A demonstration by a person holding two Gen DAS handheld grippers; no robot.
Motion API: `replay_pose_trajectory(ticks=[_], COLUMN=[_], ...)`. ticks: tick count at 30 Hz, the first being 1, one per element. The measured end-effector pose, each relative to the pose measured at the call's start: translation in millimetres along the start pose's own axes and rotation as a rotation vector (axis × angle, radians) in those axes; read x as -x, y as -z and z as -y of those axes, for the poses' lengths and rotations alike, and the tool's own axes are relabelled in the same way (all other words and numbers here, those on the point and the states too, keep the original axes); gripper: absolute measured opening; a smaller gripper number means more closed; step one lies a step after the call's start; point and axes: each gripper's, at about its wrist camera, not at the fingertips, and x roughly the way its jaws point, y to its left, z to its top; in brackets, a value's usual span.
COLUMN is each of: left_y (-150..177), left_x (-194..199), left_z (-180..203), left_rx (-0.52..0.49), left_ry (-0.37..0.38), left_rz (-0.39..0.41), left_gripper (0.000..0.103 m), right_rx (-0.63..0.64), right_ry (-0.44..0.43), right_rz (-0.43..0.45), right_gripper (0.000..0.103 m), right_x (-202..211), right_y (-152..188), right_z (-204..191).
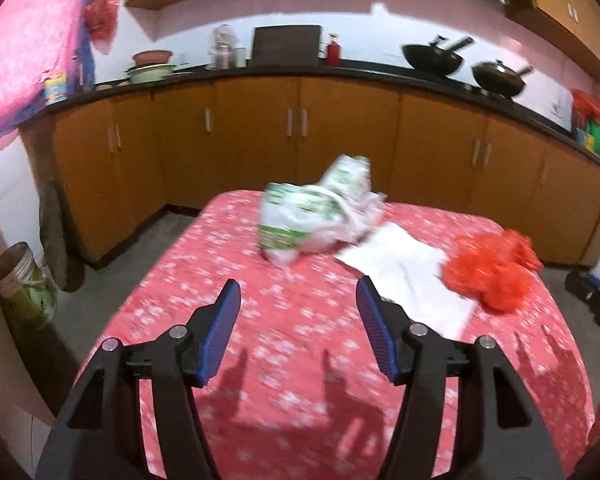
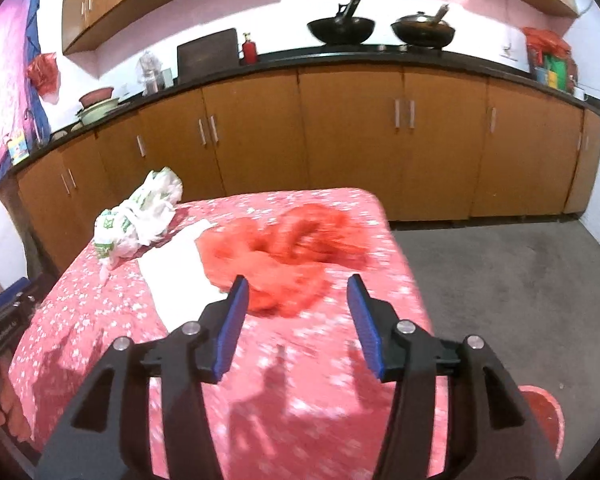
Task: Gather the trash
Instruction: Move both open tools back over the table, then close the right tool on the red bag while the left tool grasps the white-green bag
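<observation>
A crumpled white-and-green plastic bag (image 1: 312,216) (image 2: 138,216) lies at the far side of a table with a red flowered cloth (image 1: 292,344) (image 2: 300,392). A white sheet of paper (image 1: 404,276) (image 2: 176,276) lies flat beside it. A crumpled red plastic bag (image 1: 492,268) (image 2: 296,248) rests on the table's right part. My left gripper (image 1: 298,292) hovers open over the cloth, short of the white-and-green bag. Just in front of the red bag, my right gripper (image 2: 296,286) is open, nothing between its blue pads.
Brown kitchen cabinets (image 1: 256,132) under a black counter line the far wall, with two woks (image 2: 380,28), bowls and bottles on top. A lined bin (image 1: 24,284) stands on the grey floor at left. A red round thing (image 2: 544,420) sits low at right.
</observation>
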Motion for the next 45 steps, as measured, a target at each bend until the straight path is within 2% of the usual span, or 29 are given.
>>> replay_pose_trajectory(ticks=[3, 12, 14, 15, 16, 19, 22, 31, 38, 39, 40, 41, 42, 44, 45], left_y=[-5, -25, -30, -32, -33, -35, -36, -58, -64, -63, -63, -61, -59, -57, -57], left_x=[-12, -40, -48, -51, -53, -61, -68, -100, -127, -131, -134, -136, -138, -141, -142], left_z=[-12, -21, -22, -23, -23, -25, -26, -26, -17, -15, -14, -13, -12, -8, -6], left_rx=[0.003, 0.003, 0.001, 0.000, 0.000, 0.009, 0.018, 0.049, -0.006, -0.018, -0.030, -0.040, -0.049, -0.066, -0.076], left_ry=[-0.013, -0.007, -0.013, -0.017, -0.022, -0.027, -0.021, -0.002, -0.003, -0.003, -0.005, -0.006, 0.006, 0.020, 0.036], left_rz=[0.024, 0.073, 0.084, 0.088, 0.089, 0.081, 0.072, 0.034, -0.021, -0.037, -0.045, -0.050, -0.057, -0.071, -0.078], left_gripper=[0.065, 0.072, 0.076, 0.077, 0.078, 0.081, 0.084, 0.086, 0.086, 0.085, 0.079, 0.069, 0.065, 0.043, 0.040], right_rx=[-0.002, 0.040, 0.042, 0.048, 0.056, 0.073, 0.066, 0.048, 0.046, 0.045, 0.042, 0.041, 0.040, 0.043, 0.043], right_ry=[0.022, 0.098, 0.099, 0.098, 0.095, 0.085, 0.051, -0.011, -0.021, -0.022, -0.024, -0.026, -0.028, -0.030, -0.031], right_rz=[-0.018, -0.085, -0.101, -0.116, -0.121, -0.106, -0.086, -0.040, -0.022, -0.022, -0.022, -0.022, -0.022, -0.022, -0.023], right_gripper=[0.054, 0.055, 0.049, 0.036, 0.030, 0.023, 0.020, 0.020, 0.020, 0.020, 0.020, 0.020, 0.020, 0.020, 0.020], right_x=[-22, -69, -75, -78, -79, -71, -59, -31, -28, -28, -29, -28, -29, -29, -30], right_y=[-2, -11, -9, -7, -5, -2, 2, 2, -1, 0, 0, 0, 0, 0, 0], right_z=[-17, -35, -35, -36, -38, -42, -43, -45, -49, -50, -51, -51, -52, -52, -53])
